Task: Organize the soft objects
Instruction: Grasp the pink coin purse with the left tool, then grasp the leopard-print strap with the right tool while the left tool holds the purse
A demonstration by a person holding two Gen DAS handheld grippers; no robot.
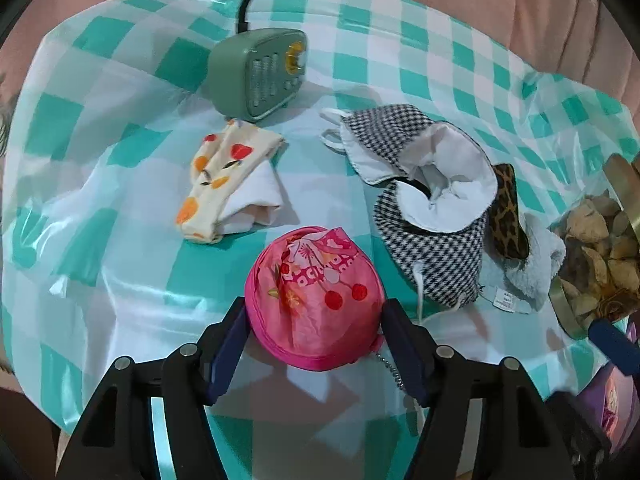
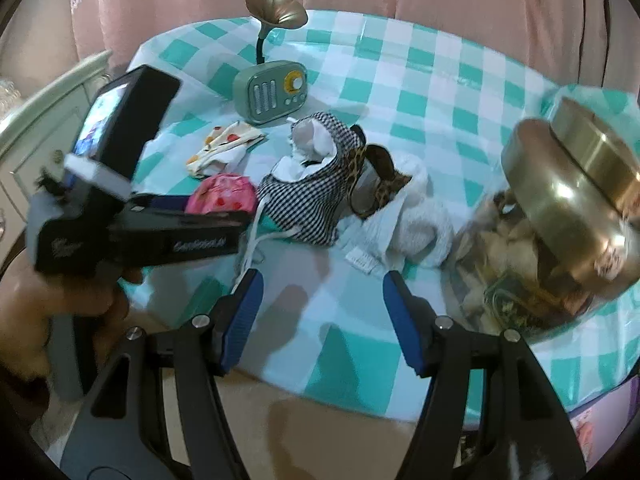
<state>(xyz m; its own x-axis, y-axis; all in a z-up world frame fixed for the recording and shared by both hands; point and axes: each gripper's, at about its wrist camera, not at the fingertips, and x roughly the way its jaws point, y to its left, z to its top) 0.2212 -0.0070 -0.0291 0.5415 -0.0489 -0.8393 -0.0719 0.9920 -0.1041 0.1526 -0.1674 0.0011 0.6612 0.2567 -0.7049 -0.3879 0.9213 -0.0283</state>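
A round pink pouch [image 1: 316, 300] with cherry print sits between the fingers of my left gripper [image 1: 314, 348], which press on both its sides. It also shows in the right wrist view [image 2: 222, 198], beside the left gripper's body [image 2: 136, 236]. A black-and-white houndstooth cloth item [image 1: 432, 208] with white lining lies to the right, next to a leopard-print piece [image 1: 508, 216] and a pale fluffy cloth [image 1: 528, 268]. A folded fruit-print cloth [image 1: 224, 188] lies to the left. My right gripper [image 2: 322, 320] is open and empty above the table's near edge.
A green retro radio [image 1: 260, 72] with a horn [image 2: 276, 10] stands at the back. A glass jar with a gold lid [image 2: 560, 216] stands at the right. The round table has a teal checked cloth [image 1: 100, 240]. Pink curtains hang behind.
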